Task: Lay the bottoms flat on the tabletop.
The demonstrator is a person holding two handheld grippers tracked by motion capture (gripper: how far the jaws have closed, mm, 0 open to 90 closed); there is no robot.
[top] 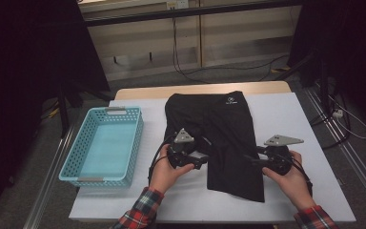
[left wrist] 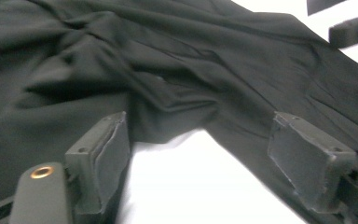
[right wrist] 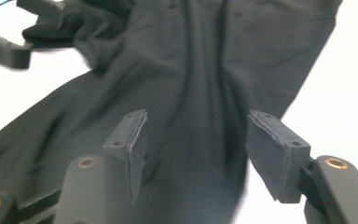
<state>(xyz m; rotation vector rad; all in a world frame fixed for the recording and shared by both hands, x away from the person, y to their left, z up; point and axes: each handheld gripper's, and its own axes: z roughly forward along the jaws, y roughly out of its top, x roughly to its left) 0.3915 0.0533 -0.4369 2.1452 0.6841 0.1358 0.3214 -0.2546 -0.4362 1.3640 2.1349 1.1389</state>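
Note:
A black garment, like shorts with a small white logo near its far edge, lies flat on the white table cover. My left gripper is at the garment's near left edge. In the left gripper view its jaws stand open with bare white cover between them and wrinkled black cloth just beyond. My right gripper is over the garment's near right part. In the right gripper view it is open above the cloth, and its pads press on nothing.
A light blue plastic basket stands on the left of the table, beside the garment. Past the far table edge, cables run over the floor. Dark stands flank the table on both sides.

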